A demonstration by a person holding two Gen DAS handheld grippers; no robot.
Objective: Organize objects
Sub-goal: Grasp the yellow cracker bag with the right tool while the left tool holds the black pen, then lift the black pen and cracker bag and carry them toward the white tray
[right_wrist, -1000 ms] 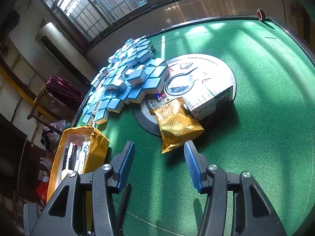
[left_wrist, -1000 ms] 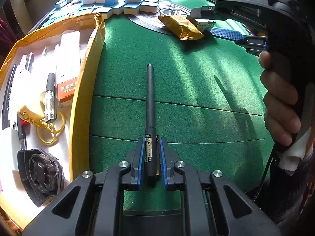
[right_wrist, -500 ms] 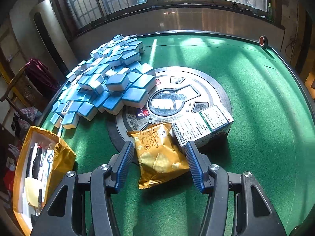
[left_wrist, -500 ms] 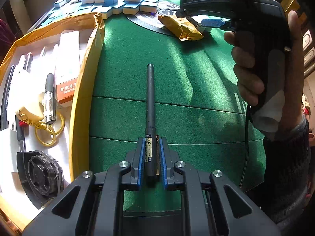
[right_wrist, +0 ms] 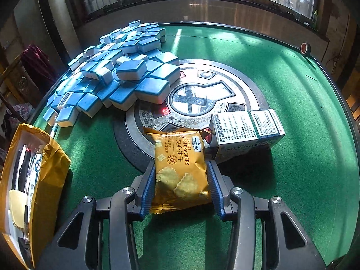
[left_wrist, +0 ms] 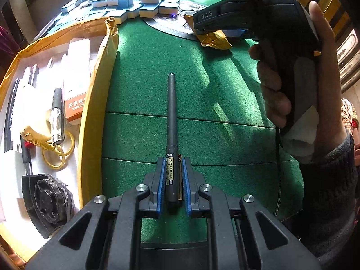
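A: Black plastic left gripper (left_wrist: 172, 186), blue ribbed pads, silver screws at the pivots.
B: Same build on the right gripper (right_wrist: 181, 187); "DAS" lettering on its body, black cable trailing, dark knit sleeve (left_wrist: 326, 180) at the wrist.

- The right tool (right_wrist: 181, 186) is closing on a yellow cracker packet (right_wrist: 180, 171) lying between its blue pads (right_wrist: 149, 184), which sit at the packet's sides.
- Just right of the packet, a white printed carton (right_wrist: 245, 132) lies on the green desk (right_wrist: 292, 180).
- Blue-backed mahjong tiles (right_wrist: 117, 78) are heaped at the back left, spilling onto the round centre panel (right_wrist: 202, 99).
- An open yellow box (right_wrist: 49, 171) stands at the left edge.
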